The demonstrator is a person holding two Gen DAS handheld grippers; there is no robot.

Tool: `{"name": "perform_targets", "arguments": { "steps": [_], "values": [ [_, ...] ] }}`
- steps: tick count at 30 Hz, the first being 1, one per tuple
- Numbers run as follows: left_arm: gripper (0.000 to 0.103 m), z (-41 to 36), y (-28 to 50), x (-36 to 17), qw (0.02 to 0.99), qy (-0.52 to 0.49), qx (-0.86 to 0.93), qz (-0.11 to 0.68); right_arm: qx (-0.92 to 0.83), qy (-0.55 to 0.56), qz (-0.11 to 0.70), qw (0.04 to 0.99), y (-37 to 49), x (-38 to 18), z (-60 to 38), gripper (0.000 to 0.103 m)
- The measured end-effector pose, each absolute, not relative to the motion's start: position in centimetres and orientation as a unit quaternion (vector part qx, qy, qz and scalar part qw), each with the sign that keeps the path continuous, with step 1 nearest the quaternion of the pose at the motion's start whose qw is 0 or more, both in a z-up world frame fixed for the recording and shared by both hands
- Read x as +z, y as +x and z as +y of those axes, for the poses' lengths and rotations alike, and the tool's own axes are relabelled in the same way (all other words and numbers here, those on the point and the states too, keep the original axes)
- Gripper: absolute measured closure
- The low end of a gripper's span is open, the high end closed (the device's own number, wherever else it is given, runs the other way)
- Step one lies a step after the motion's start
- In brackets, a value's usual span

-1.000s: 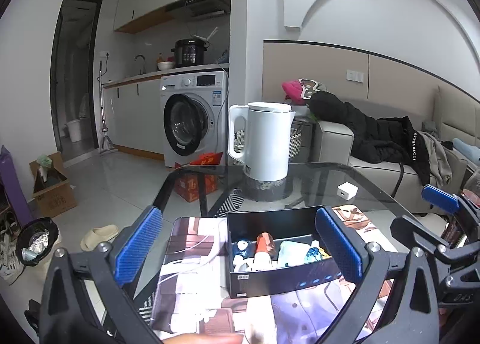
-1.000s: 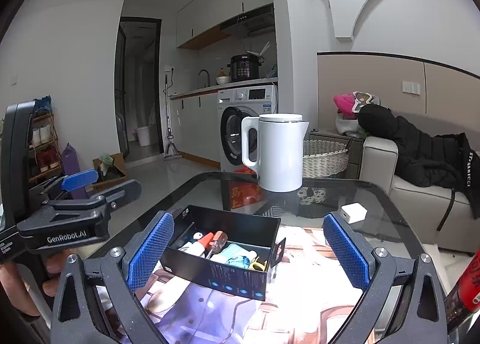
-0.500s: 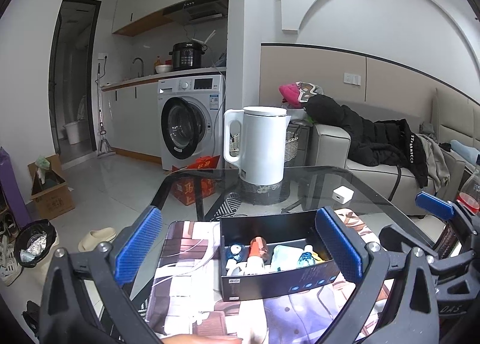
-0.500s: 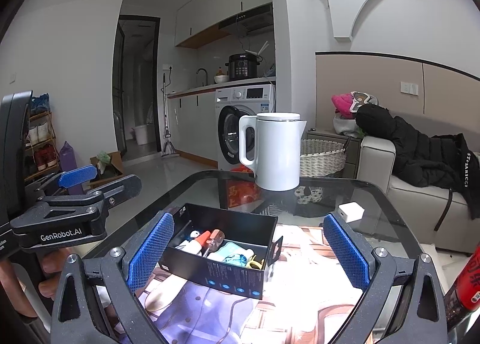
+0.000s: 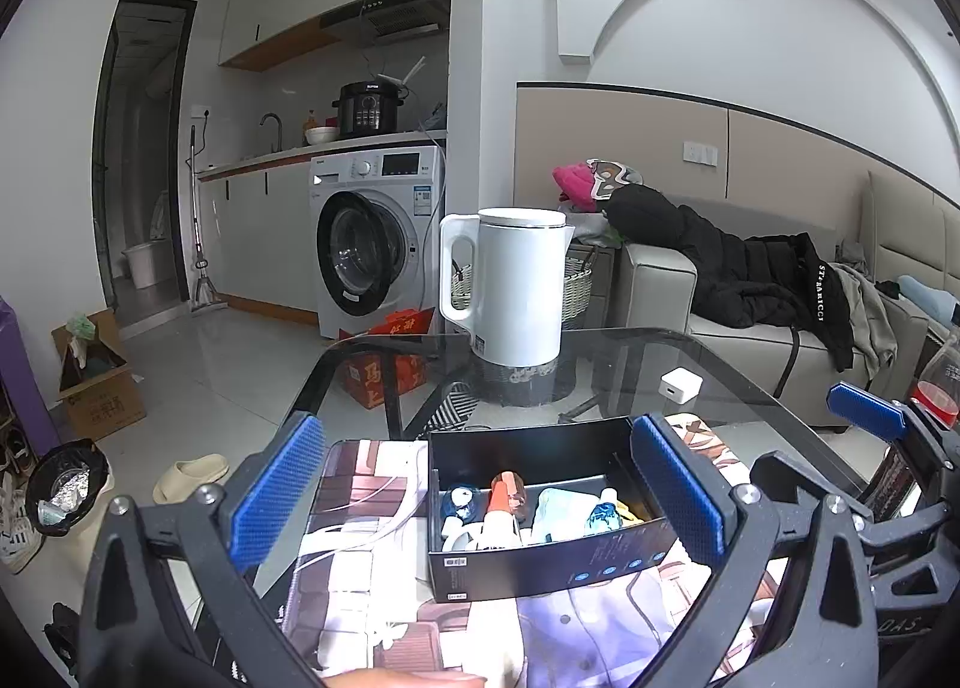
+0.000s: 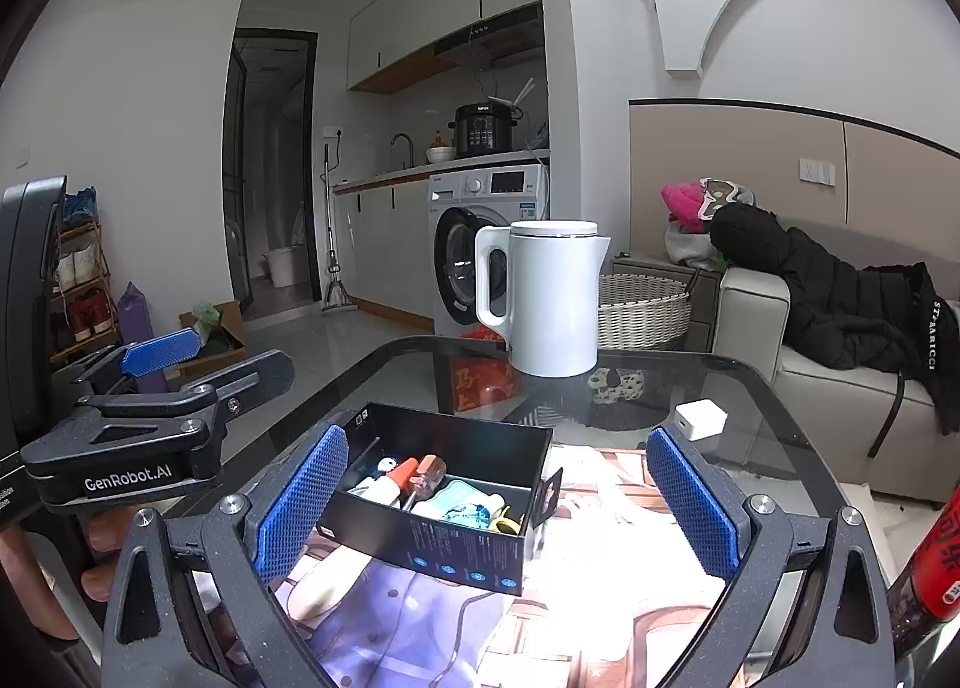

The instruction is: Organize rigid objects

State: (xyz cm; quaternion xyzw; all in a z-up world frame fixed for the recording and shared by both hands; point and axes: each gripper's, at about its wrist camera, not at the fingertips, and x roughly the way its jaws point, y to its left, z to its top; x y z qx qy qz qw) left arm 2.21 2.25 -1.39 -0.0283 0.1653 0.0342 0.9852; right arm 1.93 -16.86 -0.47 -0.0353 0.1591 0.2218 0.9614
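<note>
- The box (image 5: 543, 514) sits on the tabletop (image 5: 630, 364), holding small items.
- Both hand-held grippers, left (image 5: 474, 502) and right (image 6: 495, 502), gape wide, empty.
- We judge the box light, stiff card; grip a wall.

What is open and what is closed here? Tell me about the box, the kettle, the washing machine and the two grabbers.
black box: open on top, small things inside.
white kettle: upright, lid on.
washing machine: door shut.
left gripper: jaws open, empty.
right gripper: jaws open, empty.
</note>
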Motion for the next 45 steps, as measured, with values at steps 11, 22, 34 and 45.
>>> {"name": "perform_targets", "arguments": {
  "steps": [11, 22, 34, 45],
  "values": [
    [0.000, 2.1, 2.2, -1.7, 0.985, -0.028, 0.032, 0.167, 0.221, -0.036, 0.161, 0.961, 2.0, -0.6, -16.9, 0.001],
    [0.000, 2.0, 2.3, -1.8, 0.985, -0.026, 0.033, 0.169, 0.219, -0.037, 0.159, 0.962, 2.0, -0.8, -16.8, 0.001],
    [0.000, 1.9, 2.4, -1.8, 0.984, -0.026, 0.032, 0.173, 0.221, -0.039, 0.161, 0.961, 2.1, -1.0, -16.8, 0.001],
    [0.000, 2.0, 2.7, -1.9, 0.982, -0.020, 0.041, 0.181, 0.221, -0.040, 0.167, 0.960, 2.3, -1.5, -17.0, 0.001]
  ]
}}
